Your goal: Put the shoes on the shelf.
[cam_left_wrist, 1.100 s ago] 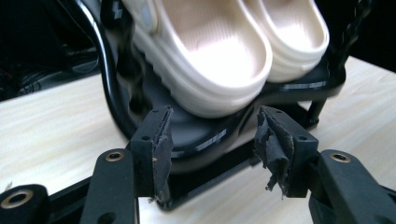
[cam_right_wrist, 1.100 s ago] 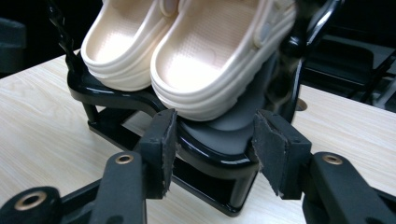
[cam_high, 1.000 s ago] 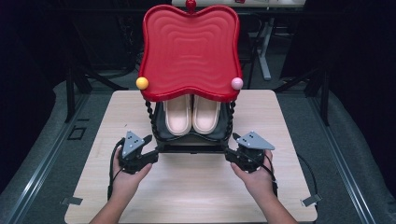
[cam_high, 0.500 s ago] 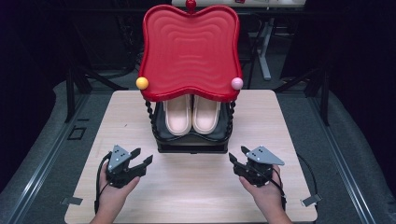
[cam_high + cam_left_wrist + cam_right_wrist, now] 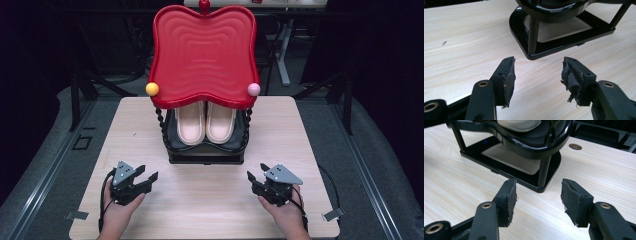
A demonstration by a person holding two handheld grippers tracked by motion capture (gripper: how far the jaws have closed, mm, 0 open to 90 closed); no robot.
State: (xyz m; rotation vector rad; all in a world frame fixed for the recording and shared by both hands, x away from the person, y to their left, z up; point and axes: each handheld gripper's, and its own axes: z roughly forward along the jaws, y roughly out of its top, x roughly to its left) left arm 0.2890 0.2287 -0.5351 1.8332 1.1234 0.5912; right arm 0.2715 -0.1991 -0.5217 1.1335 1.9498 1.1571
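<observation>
A black two-tier stand point(image 5: 205, 157) sits mid-table with a wavy red tray point(image 5: 202, 55) on top. A pair of beige slippers point(image 5: 205, 122) lies on its black lower shelf. My left gripper point(image 5: 147, 174) rests near the front left, open and empty; in the left gripper view it point(image 5: 537, 67) points at the stand's base corner point(image 5: 531, 53). My right gripper point(image 5: 255, 173) is at the front right, open, its jaws having just been opening with nothing between them. In the right gripper view it point(image 5: 537, 188) faces the base point(image 5: 524, 176) and a slipper point(image 5: 520, 125) above.
A yellow ball point(image 5: 152, 89) and a pink ball point(image 5: 253, 89) mark the red tray's front corners. The wooden table point(image 5: 210, 200) has a cable hole point(image 5: 575, 146) off to the right. Dark floor and desk legs surround the table.
Both grippers have drawn back from the stand's sides toward the near edge and sunk lower. The stand and slippers have not moved.
</observation>
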